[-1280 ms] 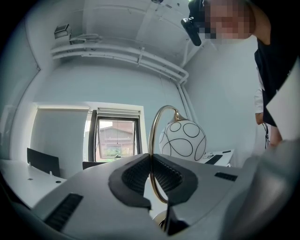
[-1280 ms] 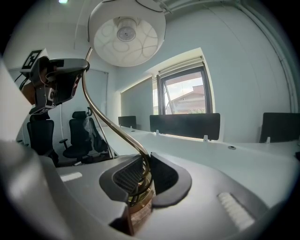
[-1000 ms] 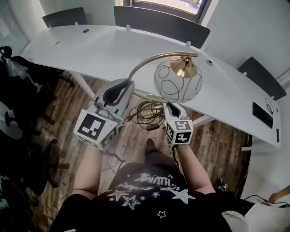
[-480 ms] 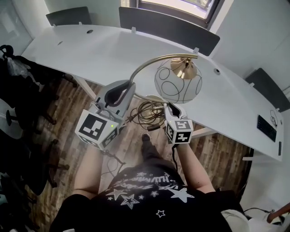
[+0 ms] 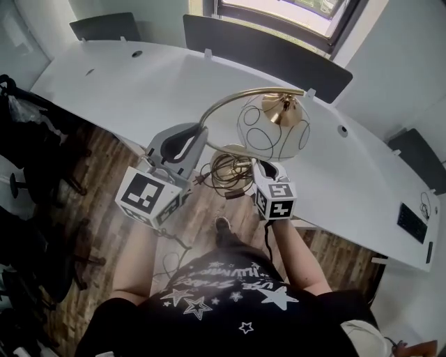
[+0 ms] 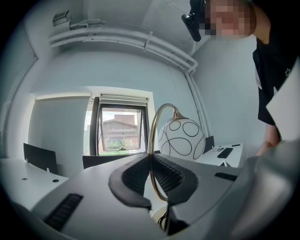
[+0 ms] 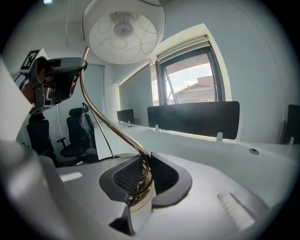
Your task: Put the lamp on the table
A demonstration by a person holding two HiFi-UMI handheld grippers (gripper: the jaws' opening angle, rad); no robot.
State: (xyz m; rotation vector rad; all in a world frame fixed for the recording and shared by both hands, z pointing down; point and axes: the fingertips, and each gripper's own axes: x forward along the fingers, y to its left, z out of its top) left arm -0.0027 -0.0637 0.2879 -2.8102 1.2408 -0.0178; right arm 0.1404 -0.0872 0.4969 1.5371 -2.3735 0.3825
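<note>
Lamp (image 5: 273, 129) above table (image 5: 139, 84) edge; cord coil (image 5: 230, 171) hanging; dark panels (image 5: 272, 56) behind.

Ahead of the left gripper's fingers (image 5: 197, 143), a long dark panel (image 5: 272, 56) stands under a window (image 5: 286, 7). A shorter dark panel (image 5: 104, 26) stands ahead and to their left. Left of those fingers, black office chairs (image 5: 28, 132) stand on a brown wooden floor (image 5: 104, 171). Far to the right of the right gripper's fingers (image 5: 277, 168) lies a flat black device (image 5: 410, 223). Behind both pairs of fingers show a shoe (image 5: 223, 224) and a black shirt with white stars (image 5: 223, 300).
</note>
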